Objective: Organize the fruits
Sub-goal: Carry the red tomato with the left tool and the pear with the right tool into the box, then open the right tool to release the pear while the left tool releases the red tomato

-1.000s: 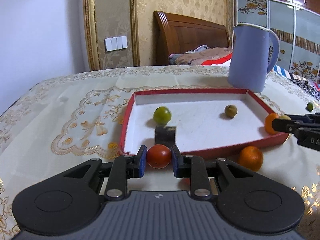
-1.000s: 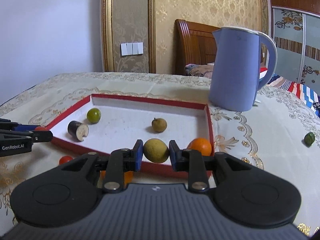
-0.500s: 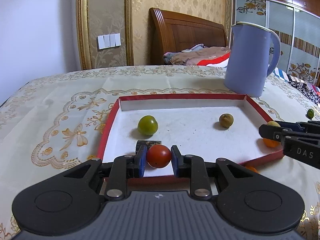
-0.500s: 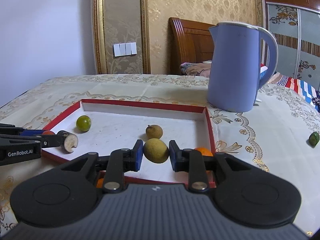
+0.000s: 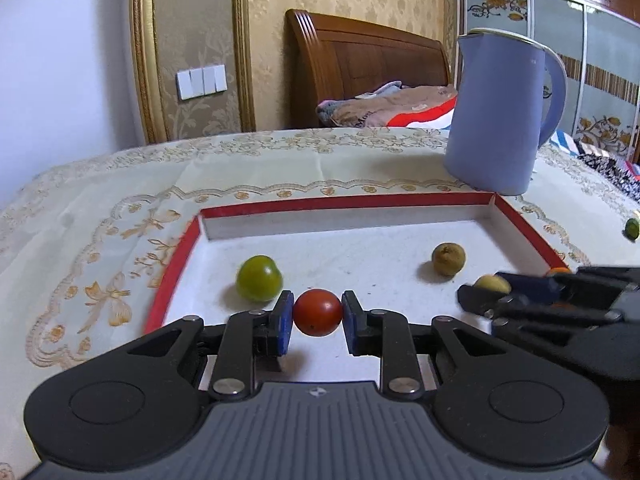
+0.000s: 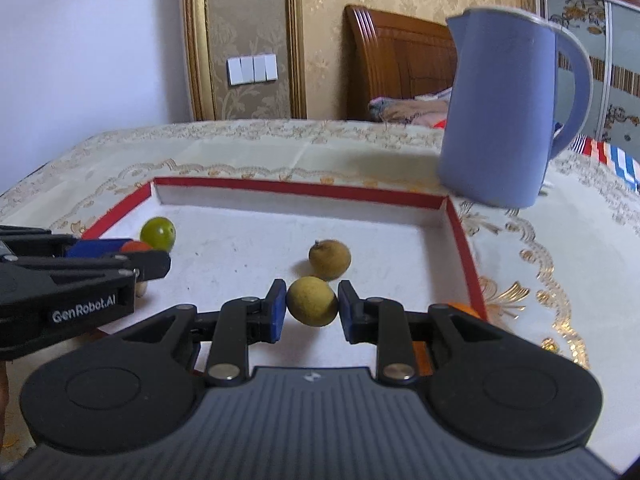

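A red-rimmed white tray [image 5: 344, 201] [image 6: 300, 189] lies on the tablecloth. My left gripper [image 5: 317, 315] is shut on a red tomato [image 5: 317, 312] and holds it over the tray's near left part. My right gripper [image 6: 312, 305] is shut on a yellow-brown fruit [image 6: 312, 301] over the tray's near middle. A green fruit [image 5: 259, 278] [image 6: 157, 233] and a brown fruit [image 5: 448, 259] [image 6: 329, 259] lie in the tray. The right gripper shows at the right of the left wrist view [image 5: 476, 300]; the left gripper shows at the left of the right wrist view [image 6: 160, 260].
A tall blue jug [image 5: 502, 112] [image 6: 506, 108] stands just behind the tray's far right corner. A small green fruit [image 5: 632, 228] lies on the cloth at the right. An orange [image 6: 460, 307] lies outside the tray's right wall, mostly hidden.
Both grippers have moved forward over the tray's near wall with their fruits still held. The dark cut piece and the oranges have dropped out of the left wrist view.
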Available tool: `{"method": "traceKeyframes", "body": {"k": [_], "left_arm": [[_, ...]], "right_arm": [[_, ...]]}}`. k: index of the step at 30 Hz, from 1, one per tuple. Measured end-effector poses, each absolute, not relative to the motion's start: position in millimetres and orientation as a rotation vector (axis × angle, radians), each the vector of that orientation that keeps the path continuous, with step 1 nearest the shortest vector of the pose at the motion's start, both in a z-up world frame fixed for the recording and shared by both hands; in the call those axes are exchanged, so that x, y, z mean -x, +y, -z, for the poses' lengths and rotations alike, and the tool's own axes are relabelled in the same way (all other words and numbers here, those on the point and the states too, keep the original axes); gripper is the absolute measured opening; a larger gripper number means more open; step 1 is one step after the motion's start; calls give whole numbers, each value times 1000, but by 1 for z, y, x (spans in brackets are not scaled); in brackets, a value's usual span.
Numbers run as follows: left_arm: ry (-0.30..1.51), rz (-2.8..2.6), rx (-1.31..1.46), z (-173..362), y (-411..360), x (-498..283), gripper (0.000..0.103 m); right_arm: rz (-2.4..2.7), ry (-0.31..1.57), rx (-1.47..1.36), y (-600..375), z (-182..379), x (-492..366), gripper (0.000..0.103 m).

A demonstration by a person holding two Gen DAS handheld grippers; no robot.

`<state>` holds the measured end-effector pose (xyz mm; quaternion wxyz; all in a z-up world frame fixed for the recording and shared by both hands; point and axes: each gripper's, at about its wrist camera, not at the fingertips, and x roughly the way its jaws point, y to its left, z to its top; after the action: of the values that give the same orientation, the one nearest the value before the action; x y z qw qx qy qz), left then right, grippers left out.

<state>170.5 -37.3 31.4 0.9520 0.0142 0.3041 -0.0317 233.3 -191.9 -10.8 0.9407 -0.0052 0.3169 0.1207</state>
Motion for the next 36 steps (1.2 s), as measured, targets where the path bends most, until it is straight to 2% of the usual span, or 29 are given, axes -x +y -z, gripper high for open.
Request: {"method": "traceKeyframes", "body": {"k": [15,36], "left_arm": [[693,19,-14,-18,-42,-205,25],[672,-23,-13,-9,-35,-223,25]], "right_arm": [[-173,688,37,-185,23,-264,26],[-124,688,15,-187,26,-287,27]]}}
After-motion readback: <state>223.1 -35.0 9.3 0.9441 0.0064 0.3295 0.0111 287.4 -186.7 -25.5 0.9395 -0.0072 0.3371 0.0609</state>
